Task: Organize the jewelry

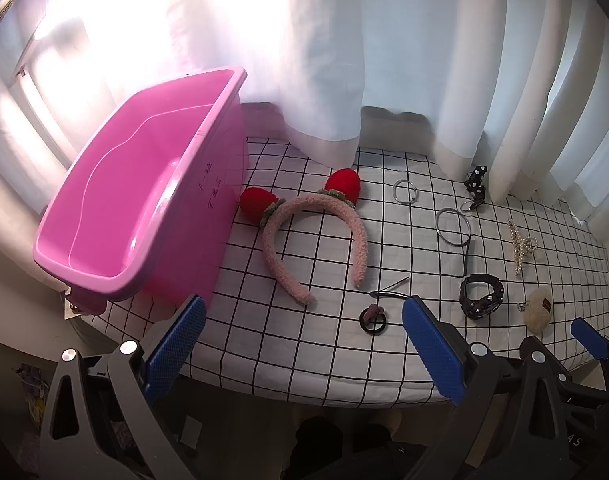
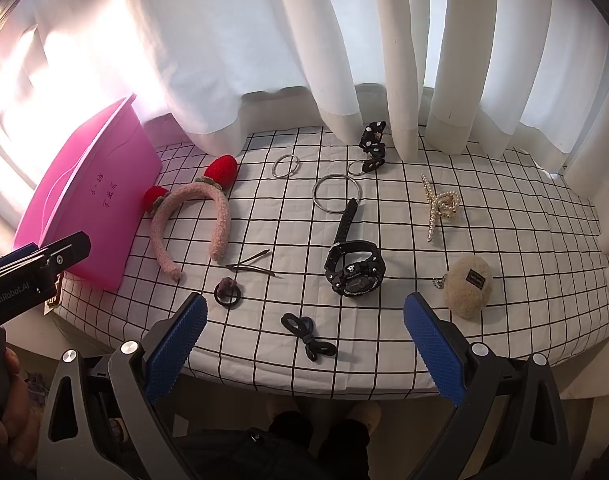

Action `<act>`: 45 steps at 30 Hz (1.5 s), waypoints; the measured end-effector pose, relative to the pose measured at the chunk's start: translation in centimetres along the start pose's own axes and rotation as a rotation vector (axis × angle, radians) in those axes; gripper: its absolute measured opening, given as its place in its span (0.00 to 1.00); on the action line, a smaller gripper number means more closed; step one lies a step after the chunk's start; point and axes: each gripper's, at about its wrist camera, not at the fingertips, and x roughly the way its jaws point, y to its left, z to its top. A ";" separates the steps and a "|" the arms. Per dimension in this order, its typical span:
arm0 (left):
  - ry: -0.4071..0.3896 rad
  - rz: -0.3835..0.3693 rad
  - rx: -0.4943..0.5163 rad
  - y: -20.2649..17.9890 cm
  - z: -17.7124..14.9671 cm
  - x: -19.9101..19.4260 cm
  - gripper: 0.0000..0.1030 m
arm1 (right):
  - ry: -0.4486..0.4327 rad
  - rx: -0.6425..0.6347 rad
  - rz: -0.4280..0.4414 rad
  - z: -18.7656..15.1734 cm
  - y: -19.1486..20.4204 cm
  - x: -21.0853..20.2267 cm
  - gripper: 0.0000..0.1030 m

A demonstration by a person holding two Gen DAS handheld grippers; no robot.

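Jewelry and hair pieces lie scattered on the checked desk (image 2: 504,240) beside an empty pink bin (image 1: 144,184).

A fuzzy pink headband (image 2: 192,224) with two red strawberry ears lies just beside the bin; further right lie silver bangles (image 2: 336,198), a black watch (image 2: 354,270), a pearl claw clip (image 2: 440,208), a cream plush charm (image 2: 468,284) and, nearest the desk's front edge, black hair ties (image 2: 308,336). Both tools tilt downward over the front edge: the left tool (image 1: 304,344) and the right tool (image 2: 304,344) each gape wide, blue pads (image 2: 176,344) apart, gripping nothing. The bin holds nothing visible.
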 end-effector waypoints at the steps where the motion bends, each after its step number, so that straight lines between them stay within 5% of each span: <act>1: 0.000 0.000 0.000 0.0 0.0 0.0 0.94 | 0.000 0.000 0.000 0.0 0.0 0.0 0.91; 35: 0.007 -0.002 0.004 -0.1 -0.6 0.2 0.94 | -0.002 0.016 0.010 -0.3 -0.3 -0.2 0.91; 45: 0.047 0.008 -0.015 0.6 -1.8 2.7 0.94 | -0.013 0.059 0.086 -1.3 -2.8 -0.1 0.91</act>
